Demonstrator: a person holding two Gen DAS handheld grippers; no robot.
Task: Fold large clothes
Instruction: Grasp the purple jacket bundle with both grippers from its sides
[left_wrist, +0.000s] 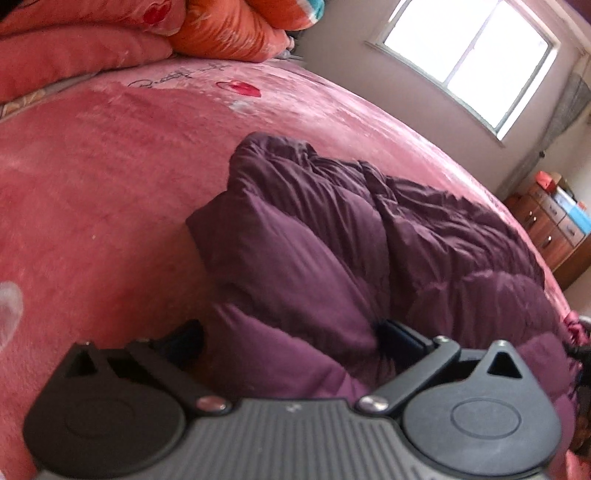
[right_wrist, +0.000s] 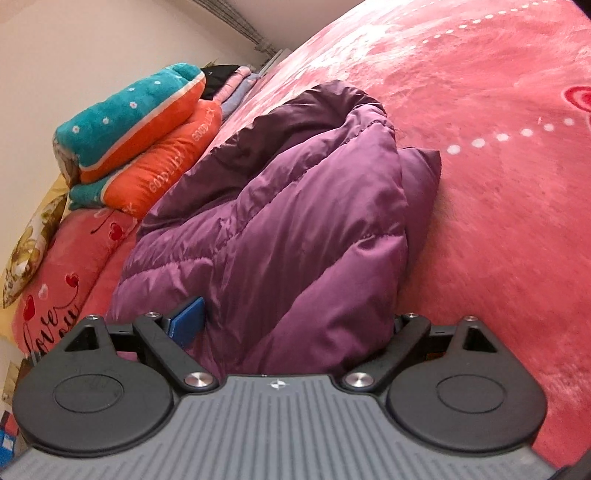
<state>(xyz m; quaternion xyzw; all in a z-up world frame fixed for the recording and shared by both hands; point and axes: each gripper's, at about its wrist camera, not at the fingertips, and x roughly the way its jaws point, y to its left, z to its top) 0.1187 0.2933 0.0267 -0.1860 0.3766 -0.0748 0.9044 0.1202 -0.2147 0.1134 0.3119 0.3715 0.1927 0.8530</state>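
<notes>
A puffy purple quilted jacket lies bunched on a pink plush bed cover. My left gripper has its jaws wide, with a thick fold of the jacket bulging between them; its fingertips are mostly buried in the fabric. In the right wrist view the same jacket fills the gap of my right gripper, whose blue pad presses against the fabric on the left. The right finger is hidden behind the jacket. Whether either gripper clamps the fabric does not show.
Pink and orange folded quilts sit at the head of the bed. Teal and orange pillows are stacked beside the jacket. A window and a wooden dresser stand beyond the bed's far edge.
</notes>
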